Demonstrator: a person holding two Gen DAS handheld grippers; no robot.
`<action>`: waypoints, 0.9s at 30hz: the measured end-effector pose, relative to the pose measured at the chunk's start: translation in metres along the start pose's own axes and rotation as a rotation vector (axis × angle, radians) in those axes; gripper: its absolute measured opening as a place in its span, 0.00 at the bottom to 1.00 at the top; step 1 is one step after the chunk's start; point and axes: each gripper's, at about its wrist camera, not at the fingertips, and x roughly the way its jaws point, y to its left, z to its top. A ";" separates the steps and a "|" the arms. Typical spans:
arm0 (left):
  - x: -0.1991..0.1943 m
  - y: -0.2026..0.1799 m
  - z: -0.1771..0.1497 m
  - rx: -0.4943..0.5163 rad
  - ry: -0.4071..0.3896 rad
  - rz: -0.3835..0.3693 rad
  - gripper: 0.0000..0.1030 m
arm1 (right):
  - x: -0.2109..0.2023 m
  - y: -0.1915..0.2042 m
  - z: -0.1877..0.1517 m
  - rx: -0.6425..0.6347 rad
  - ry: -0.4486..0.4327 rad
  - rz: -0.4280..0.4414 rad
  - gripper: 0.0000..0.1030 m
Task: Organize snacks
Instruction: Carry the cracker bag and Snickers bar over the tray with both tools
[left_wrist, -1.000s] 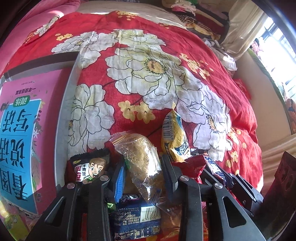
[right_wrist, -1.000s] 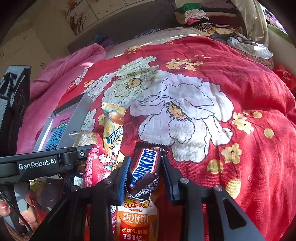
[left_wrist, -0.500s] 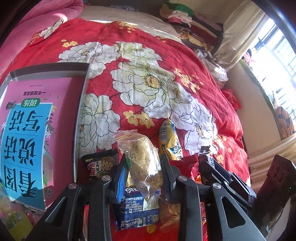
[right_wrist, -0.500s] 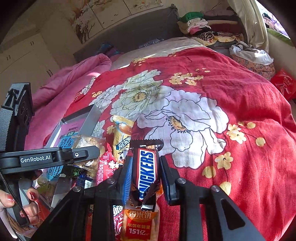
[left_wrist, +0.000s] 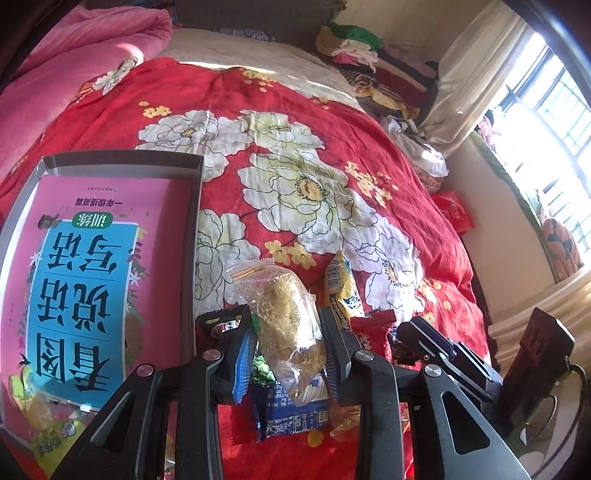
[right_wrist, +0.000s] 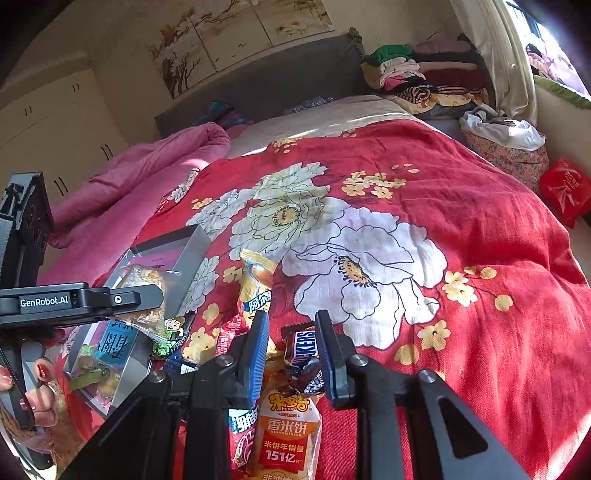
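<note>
My left gripper (left_wrist: 286, 326) is shut on a clear bag of yellow crumbly snack (left_wrist: 288, 332), lifted above the snack pile on the red floral bedspread (left_wrist: 314, 192). The right wrist view shows that bag (right_wrist: 144, 280) hanging over the edge of a grey box (right_wrist: 192, 254). The grey box (left_wrist: 197, 221) lies to the left, with a pink and blue book (left_wrist: 85, 280) inside. My right gripper (right_wrist: 291, 332) pinches a tilted Snickers bar (right_wrist: 303, 347) held just above an orange rice cracker pack (right_wrist: 288, 435).
Loose snacks lie under the grippers: a yellow pack (left_wrist: 341, 291), a black cartoon pack (left_wrist: 221, 321), a blue pack (left_wrist: 291, 413) and a red pack (left_wrist: 369, 332). Yellow-green packets (left_wrist: 55, 435) sit in the box's near corner. A hand (right_wrist: 37, 387) grips the left handle. Folded clothes (right_wrist: 417, 74) are stacked at the headboard.
My left gripper has risen and pulled back with the clear bag, bringing more of the box into view. The Snickers bar has tilted and sits lower between the right fingers.
</note>
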 end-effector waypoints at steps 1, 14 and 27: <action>-0.002 0.001 0.000 0.000 -0.003 0.001 0.33 | 0.005 -0.001 -0.001 -0.003 0.025 0.000 0.26; -0.022 0.023 -0.001 -0.037 -0.031 -0.018 0.33 | 0.039 -0.009 -0.011 -0.007 0.140 -0.037 0.29; -0.062 0.063 0.002 -0.102 -0.108 -0.004 0.33 | -0.011 0.009 0.002 -0.037 -0.027 -0.005 0.28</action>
